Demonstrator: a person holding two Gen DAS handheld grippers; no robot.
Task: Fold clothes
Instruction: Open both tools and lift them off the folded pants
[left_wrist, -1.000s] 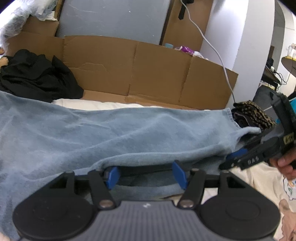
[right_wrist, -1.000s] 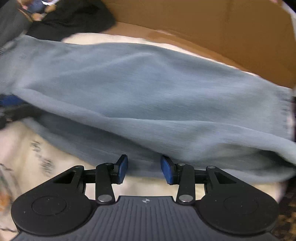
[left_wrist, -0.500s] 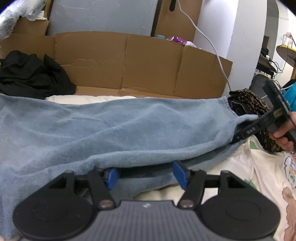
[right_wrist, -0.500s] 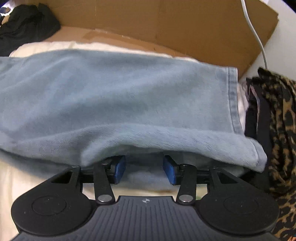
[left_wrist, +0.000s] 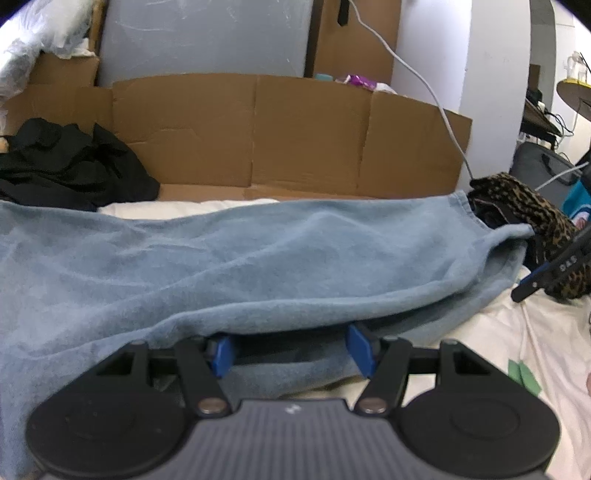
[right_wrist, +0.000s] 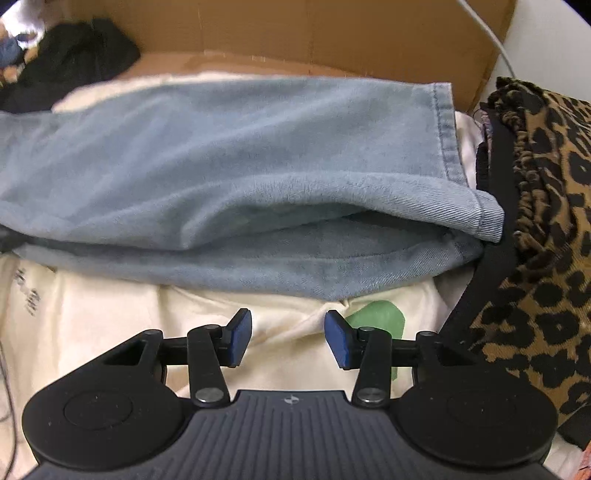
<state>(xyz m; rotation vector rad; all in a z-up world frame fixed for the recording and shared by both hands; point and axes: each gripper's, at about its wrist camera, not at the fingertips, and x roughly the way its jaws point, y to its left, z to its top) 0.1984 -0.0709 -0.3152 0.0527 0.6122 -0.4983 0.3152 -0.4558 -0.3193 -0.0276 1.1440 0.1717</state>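
Light blue jeans (left_wrist: 258, 258) lie folded lengthwise across a cream printed cloth (right_wrist: 92, 325), hem end to the right. My left gripper (left_wrist: 290, 353) is at the near fold, its blue pads wide apart; the upper layer droops over the fingertips and the lower layer lies between the jaws, not pinched. In the right wrist view my right gripper (right_wrist: 288, 338) stands open over the cream cloth, just short of the jeans (right_wrist: 240, 147) near the hem corner, with nothing between its pads. The same right gripper (left_wrist: 532, 284) shows at the right edge of the left wrist view.
A leopard-print garment (right_wrist: 546, 221) lies right of the hem. A black garment (left_wrist: 66, 162) is heaped at the back left. A cardboard wall (left_wrist: 295, 133) runs along the back, with a white cable (left_wrist: 436, 99) hanging over it.
My right gripper has slid right along the fold toward the hem and drawn back from under the jeans' edge, so its pads now stand clear. The left gripper has stayed put.
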